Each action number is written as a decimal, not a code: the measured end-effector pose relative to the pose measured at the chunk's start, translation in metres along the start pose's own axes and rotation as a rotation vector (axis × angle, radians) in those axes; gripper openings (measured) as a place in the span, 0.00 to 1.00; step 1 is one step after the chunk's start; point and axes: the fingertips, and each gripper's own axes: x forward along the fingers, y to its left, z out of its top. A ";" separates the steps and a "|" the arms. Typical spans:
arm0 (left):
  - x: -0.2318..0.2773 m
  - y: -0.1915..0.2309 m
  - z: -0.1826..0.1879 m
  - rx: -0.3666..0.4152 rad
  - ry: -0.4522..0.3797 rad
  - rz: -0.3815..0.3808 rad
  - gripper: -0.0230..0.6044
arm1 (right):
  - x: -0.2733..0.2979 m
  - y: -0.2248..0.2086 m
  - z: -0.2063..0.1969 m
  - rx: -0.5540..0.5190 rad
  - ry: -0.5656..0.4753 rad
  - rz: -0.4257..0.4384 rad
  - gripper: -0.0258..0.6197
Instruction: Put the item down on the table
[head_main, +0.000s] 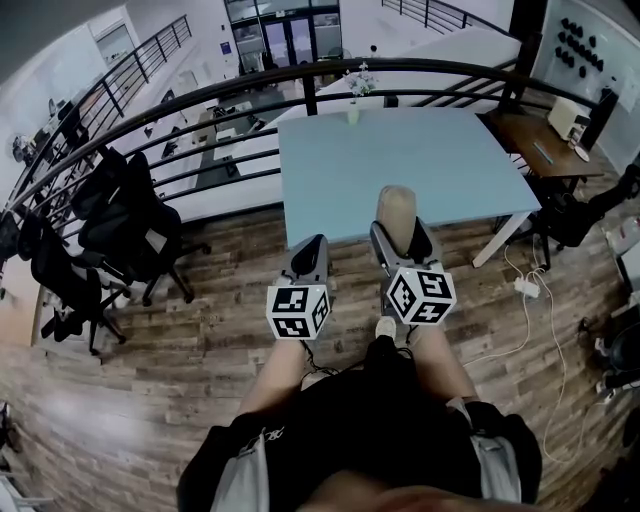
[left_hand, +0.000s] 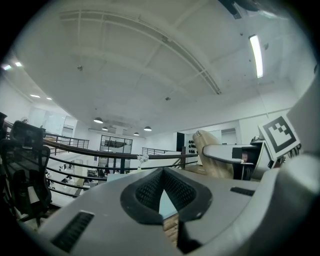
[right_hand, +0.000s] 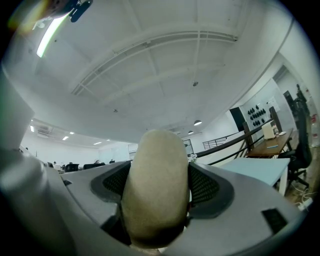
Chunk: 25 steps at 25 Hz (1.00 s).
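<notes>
A beige, rounded, loaf-like item (head_main: 397, 208) stands upright in my right gripper (head_main: 400, 238), which is shut on its lower part; it hangs in the air over the near edge of the light blue table (head_main: 450, 170). In the right gripper view the item (right_hand: 156, 190) fills the space between the dark ribbed pads, and the table (right_hand: 252, 167) lies to the right. My left gripper (head_main: 311, 248) hovers beside it to the left, just before the table's edge, shut with nothing in it. In the left gripper view its jaws (left_hand: 164, 192) meet in a narrow V, with the item (left_hand: 206, 144) to the right.
A small vase of flowers (head_main: 354, 98) stands at the table's far edge. A black railing (head_main: 200, 105) curves behind the table. Black office chairs (head_main: 125, 220) are on the left, a wooden desk (head_main: 535, 135) at the right. Cables and a power strip (head_main: 526, 288) lie on the wood floor.
</notes>
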 end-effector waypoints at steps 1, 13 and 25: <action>0.003 0.001 0.000 0.001 -0.002 0.003 0.05 | 0.003 -0.002 -0.001 -0.001 -0.001 0.002 0.61; 0.091 0.042 -0.007 0.038 0.022 0.047 0.05 | 0.099 -0.041 -0.020 0.019 0.007 0.032 0.61; 0.256 0.057 0.019 0.039 0.038 0.059 0.05 | 0.236 -0.128 -0.004 0.018 0.051 0.073 0.61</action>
